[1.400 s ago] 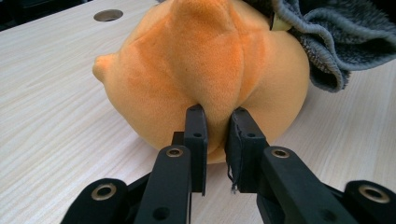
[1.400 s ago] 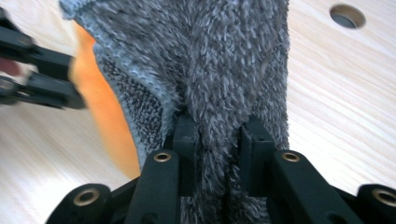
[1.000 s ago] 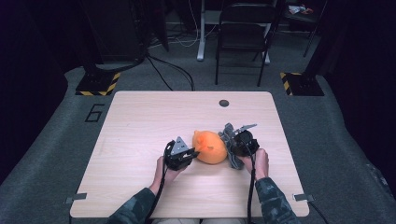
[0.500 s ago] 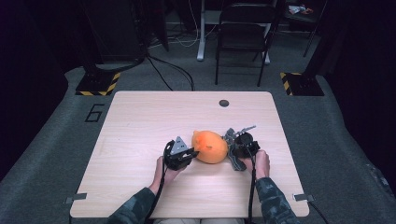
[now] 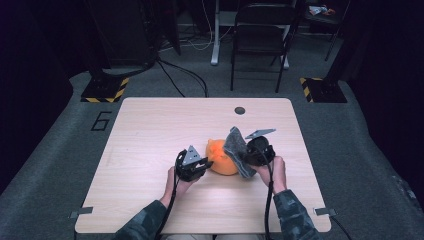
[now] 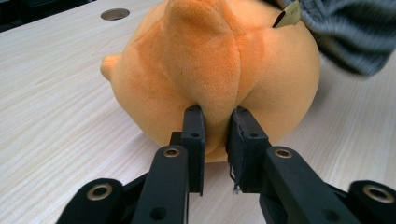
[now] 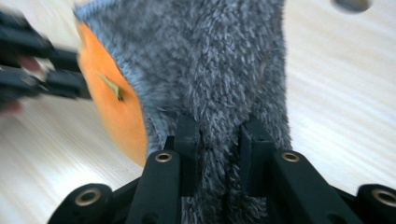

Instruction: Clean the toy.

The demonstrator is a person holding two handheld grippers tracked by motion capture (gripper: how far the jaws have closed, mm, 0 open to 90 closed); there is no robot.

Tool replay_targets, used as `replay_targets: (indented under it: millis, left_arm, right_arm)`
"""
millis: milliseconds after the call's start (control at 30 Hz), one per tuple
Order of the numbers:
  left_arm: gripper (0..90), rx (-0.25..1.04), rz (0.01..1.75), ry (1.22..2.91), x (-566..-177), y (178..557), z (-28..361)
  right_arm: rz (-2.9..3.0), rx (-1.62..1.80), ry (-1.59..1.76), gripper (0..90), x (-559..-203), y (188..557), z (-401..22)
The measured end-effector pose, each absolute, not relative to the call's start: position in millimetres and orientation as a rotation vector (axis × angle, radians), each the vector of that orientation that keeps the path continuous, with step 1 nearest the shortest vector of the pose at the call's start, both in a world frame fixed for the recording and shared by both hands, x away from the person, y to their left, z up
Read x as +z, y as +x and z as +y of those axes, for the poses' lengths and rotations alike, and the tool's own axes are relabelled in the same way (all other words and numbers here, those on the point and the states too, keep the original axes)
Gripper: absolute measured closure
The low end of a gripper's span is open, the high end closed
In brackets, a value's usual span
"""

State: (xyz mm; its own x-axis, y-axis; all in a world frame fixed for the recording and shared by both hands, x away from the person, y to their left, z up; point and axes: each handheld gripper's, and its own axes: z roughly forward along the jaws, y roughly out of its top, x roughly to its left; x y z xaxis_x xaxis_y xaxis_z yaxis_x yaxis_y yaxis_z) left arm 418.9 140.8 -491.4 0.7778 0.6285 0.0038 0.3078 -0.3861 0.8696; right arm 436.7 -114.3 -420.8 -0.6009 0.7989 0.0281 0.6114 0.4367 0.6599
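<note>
We see an orange plush toy (image 5: 221,159) between our left gripper (image 5: 201,166) and right gripper (image 5: 246,156), grey cloth (image 5: 239,151) against the right one.

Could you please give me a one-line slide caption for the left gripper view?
Left gripper pinches a fold of the orange plush toy on the wooden table, grey fuzzy cloth draped over it.

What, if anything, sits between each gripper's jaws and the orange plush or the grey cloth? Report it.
Nothing visible. The left gripper already pinches a fold of the orange plush, and the right gripper is clamped on the grey cloth draped against the plush.
</note>
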Motion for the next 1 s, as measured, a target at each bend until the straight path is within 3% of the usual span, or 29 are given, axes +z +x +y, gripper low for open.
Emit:
replay_targets:
  millis: [300,400,500,700,1000]
  left_arm:
    - [44.3,0.461,0.712,2.057,-494.3,417.0,132.2]
    - [40.1,0.515,0.708,2.071,-497.8,414.4,126.4]
    - [47.3,0.544,0.715,2.064,-500.0,413.7,124.3]
    - [75.5,0.543,0.716,2.026,-501.7,413.9,128.1]
    - [81.2,0.472,0.724,1.988,-490.6,414.8,134.7]
  right_arm:
    - [2.354,0.910,1.228,72.3,-438.9,441.3,-108.8]
    - [2.350,0.923,1.233,72.3,-439.6,442.6,-108.8]
    - [2.345,0.935,1.227,72.3,-441.0,443.1,-108.4]
    - [2.347,0.948,1.214,72.2,-439.9,443.1,-109.7]
    - [2.314,0.977,1.214,71.8,-422.0,437.7,-112.9]
